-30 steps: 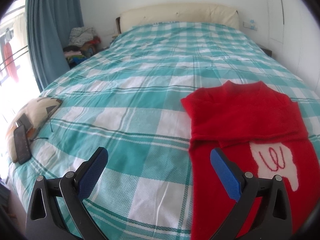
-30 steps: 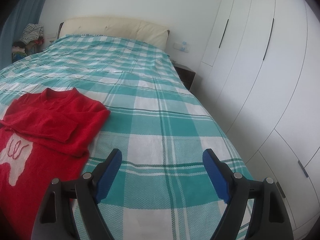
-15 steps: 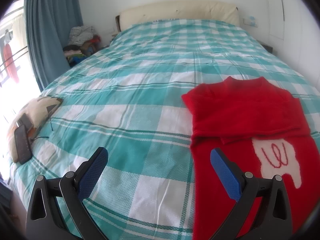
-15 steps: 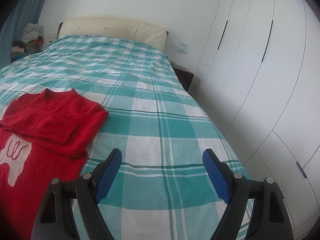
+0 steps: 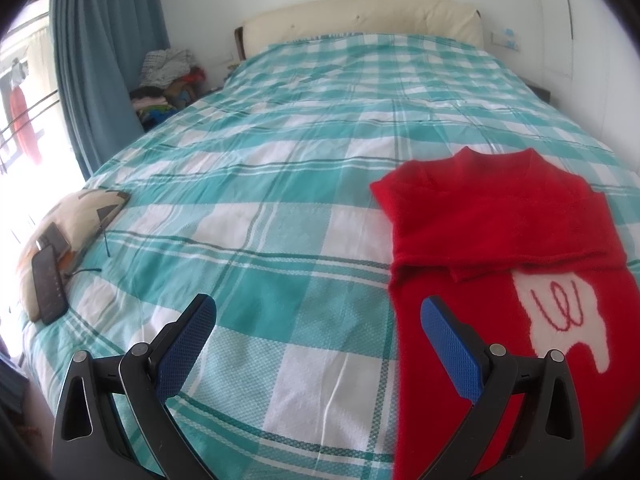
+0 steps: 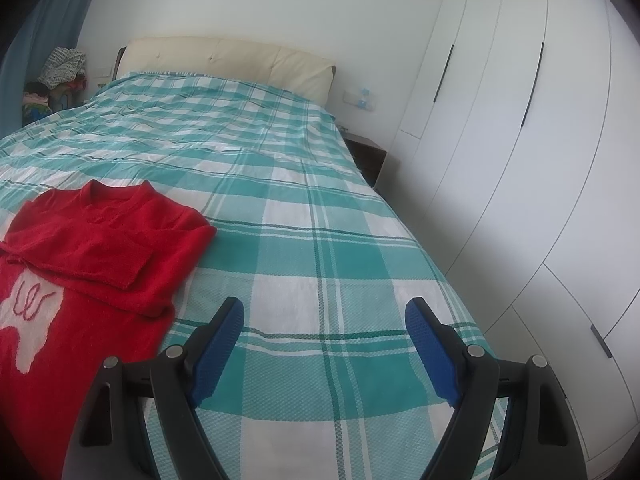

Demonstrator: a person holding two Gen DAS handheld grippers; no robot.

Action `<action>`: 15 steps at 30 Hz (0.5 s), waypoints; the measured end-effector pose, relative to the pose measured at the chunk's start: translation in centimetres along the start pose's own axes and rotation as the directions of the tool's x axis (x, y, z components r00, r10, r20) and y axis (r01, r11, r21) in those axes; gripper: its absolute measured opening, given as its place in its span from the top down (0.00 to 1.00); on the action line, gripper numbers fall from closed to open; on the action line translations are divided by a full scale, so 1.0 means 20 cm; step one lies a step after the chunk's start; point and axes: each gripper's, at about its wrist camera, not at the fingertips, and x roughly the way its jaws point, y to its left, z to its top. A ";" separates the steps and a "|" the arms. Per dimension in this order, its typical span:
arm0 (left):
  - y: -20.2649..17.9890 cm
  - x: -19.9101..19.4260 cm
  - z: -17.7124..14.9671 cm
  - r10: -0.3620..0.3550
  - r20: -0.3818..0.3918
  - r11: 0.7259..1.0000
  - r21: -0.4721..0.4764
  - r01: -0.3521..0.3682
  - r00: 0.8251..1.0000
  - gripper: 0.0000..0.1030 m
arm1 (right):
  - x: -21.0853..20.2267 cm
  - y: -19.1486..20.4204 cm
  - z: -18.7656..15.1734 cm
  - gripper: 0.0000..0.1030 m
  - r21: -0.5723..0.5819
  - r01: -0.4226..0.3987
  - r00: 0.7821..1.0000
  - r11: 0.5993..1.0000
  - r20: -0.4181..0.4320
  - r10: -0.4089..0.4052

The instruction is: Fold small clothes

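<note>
Red sweater (image 5: pixel 500 232) lies sleeves-folded at two o'clock; left gripper (image 5: pixel 318 334) and right gripper (image 6: pixel 324 338) released, empty, probably poised for the hem fold.

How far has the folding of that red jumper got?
Partly done: both sleeves of the red jumper already lie folded across its chest. Nothing is in hand: the left gripper and right gripper hover open above the checked bedspread. Left: the lower half, with its white motif, lies unfolded.
</note>
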 end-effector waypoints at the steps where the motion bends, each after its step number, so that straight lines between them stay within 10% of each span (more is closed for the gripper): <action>1: 0.01 0.00 -0.01 -0.003 -0.010 1.000 0.003 0.003 1.000 0.00 | 0.00 0.00 0.00 0.20 0.002 -0.003 1.000 1.000 0.002 0.003; 6: 0.07 -0.06 -0.19 -0.164 -0.137 0.986 -0.021 0.162 0.977 0.01 | -0.09 -0.04 -0.07 0.20 0.054 -0.091 0.995 0.994 -0.028 0.093; 9: 0.06 -0.15 -0.35 -0.256 -0.201 0.965 0.001 0.262 0.945 0.01 | -0.19 -0.07 -0.18 0.20 0.181 -0.264 0.954 0.947 -0.096 0.284; 12: 0.02 -0.25 -0.50 -0.312 -0.253 0.944 0.030 0.330 0.916 0.02 | -0.30 -0.05 -0.32 0.20 0.306 -0.442 0.851 0.843 -0.153 0.502; 15: -0.03 -0.32 -0.61 -0.359 -0.302 0.923 0.023 0.384 0.883 0.07 | -0.35 0.04 -0.49 0.20 0.423 -0.545 0.702 0.724 -0.242 0.670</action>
